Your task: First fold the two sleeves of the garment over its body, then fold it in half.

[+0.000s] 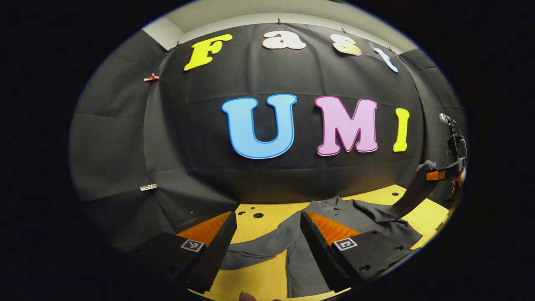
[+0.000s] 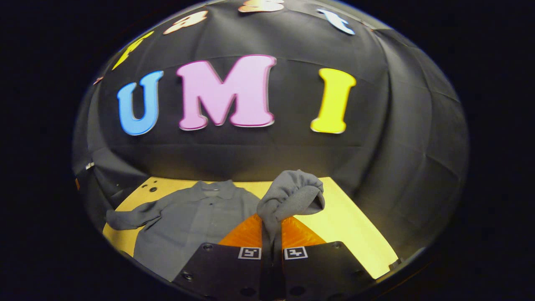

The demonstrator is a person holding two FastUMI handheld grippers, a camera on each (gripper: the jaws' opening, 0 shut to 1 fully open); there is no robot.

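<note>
A grey collared shirt [image 2: 196,217] is spread flat on the yellow desk [image 2: 351,225], its collar [image 2: 215,186] turned toward the black cloth wall.

In the right gripper view, the right gripper [image 2: 271,228] is closed, both fingers pressed on the shirt's right sleeve [image 2: 292,196]; the sleeve is lifted off the desk and its cuff end is bunched and draped over the fingertips. The other sleeve [image 2: 129,217] is seen lying stretched out on the desk, away from the body.

In the left gripper view, the left gripper [image 1: 267,221] is held above the desk with its fingers wide apart and nothing between them; the outstretched sleeve and the shirt's side are seen below the gap. Farther off at the right edge, the right gripper is seen with the raised sleeve pulled up from the shirt's shoulder. Round holes [image 1: 258,215] are seen in the desk near the wall.
</note>
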